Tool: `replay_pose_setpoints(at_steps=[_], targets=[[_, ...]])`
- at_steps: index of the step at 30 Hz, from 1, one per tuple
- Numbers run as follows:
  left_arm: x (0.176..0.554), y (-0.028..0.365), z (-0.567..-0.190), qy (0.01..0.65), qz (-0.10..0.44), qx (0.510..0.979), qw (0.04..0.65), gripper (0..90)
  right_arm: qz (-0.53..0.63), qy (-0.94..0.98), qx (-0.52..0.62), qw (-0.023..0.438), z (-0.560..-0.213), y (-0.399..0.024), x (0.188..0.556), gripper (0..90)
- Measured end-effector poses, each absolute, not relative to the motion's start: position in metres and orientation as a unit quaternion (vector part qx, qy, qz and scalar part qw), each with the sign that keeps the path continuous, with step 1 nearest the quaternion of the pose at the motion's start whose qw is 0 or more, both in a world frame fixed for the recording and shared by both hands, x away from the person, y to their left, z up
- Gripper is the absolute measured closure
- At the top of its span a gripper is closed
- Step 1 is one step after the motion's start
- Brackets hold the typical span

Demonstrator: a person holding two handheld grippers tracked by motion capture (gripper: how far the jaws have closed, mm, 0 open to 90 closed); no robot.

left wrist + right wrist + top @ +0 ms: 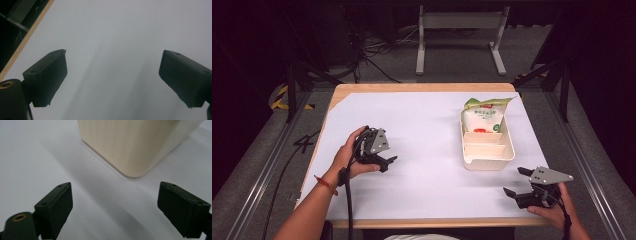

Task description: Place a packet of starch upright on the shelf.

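Observation:
A cream compartment tray [508, 152] stands right of the table's centre, and its near corner [135, 150] looms ahead in the right gripper view. A white and green food bag [482, 117] leans in the tray's far compartment. My left gripper [388, 163] rests on the white sheet at the left, open, with bare sheet between its jaws [112, 75]. My right gripper [518, 182] sits near the front right edge, open and empty [115, 205], a short way before the tray's corner.
The white sheet [427, 150] covers most of the wooden table [412, 88], whose edge [25, 40] runs along the left of the left gripper view. Beyond the table stand a grey metal frame [459, 35] and floor cables [377, 50].

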State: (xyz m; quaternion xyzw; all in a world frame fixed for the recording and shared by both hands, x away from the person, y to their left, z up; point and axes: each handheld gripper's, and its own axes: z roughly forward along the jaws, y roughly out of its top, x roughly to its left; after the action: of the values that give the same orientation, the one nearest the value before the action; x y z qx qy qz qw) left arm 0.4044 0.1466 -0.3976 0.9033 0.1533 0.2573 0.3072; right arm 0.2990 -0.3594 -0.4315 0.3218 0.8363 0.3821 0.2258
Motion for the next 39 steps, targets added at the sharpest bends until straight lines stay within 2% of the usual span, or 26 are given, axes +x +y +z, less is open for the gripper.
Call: replay_pose_setpoints(at_steps=[21, 25, 32, 39], targets=[[0.364, 0.214, -0.434, 0.233, 0.23, 0.885, 0.331, 8.1, 0.372, 0.839, 0.322, 0.232, -0.432, -0.358, 0.3, 12.5], [0.356, 0.225, -0.441, 0.262, 0.217, 0.875, 0.344, 7.5, 0.37, 0.84, 0.319, 0.234, -0.432, -0.357, 0.299, 12.4], [0.342, 0.248, -0.452, 0.315, 0.19, 0.837, 0.405, 7.4, 0.368, 0.842, 0.319, 0.234, -0.432, -0.357, 0.3, 12.4], [0.34, 0.248, -0.451, 0.319, 0.186, 0.827, 0.424, 7.4, 0.365, 0.843, 0.316, 0.236, -0.432, -0.356, 0.301, 12.4]])
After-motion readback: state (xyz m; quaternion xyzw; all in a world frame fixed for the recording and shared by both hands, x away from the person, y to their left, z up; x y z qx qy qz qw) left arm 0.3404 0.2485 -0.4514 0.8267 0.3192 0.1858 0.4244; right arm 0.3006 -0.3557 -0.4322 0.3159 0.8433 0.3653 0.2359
